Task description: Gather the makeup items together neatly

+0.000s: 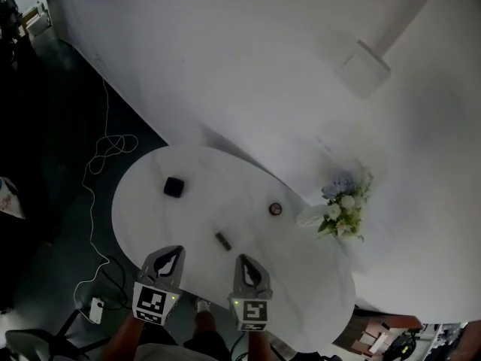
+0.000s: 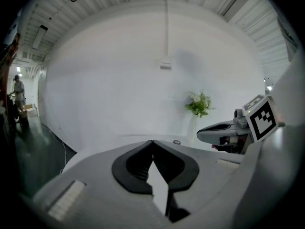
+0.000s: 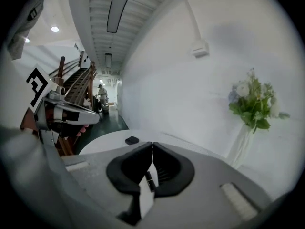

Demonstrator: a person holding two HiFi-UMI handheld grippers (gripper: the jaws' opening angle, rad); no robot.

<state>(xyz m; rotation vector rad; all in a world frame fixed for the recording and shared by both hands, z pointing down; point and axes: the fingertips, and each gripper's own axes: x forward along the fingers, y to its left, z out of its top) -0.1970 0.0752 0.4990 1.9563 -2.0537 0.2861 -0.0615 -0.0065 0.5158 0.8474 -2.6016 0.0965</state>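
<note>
Three makeup items lie apart on the white oval table (image 1: 150, 201): a black square compact (image 1: 173, 187) at the left, a small round pot (image 1: 276, 209) at the right, and a dark lipstick tube (image 1: 222, 241) nearer me. My left gripper (image 1: 174, 252) and right gripper (image 1: 244, 261) hover over the near edge, either side of the tube, both shut and empty. In the left gripper view the jaws (image 2: 152, 142) meet, with the pot (image 2: 177, 141) beyond. In the right gripper view the tube (image 3: 149, 180) shows below the shut jaws (image 3: 152, 144), and the compact (image 3: 132, 140) lies further off.
A vase of white flowers (image 1: 342, 205) stands at the table's far right edge against the white wall. A wall box (image 1: 364, 68) sits higher up. A white cable (image 1: 105, 153) trails over the dark floor at the left. A person stands far off (image 2: 18, 87).
</note>
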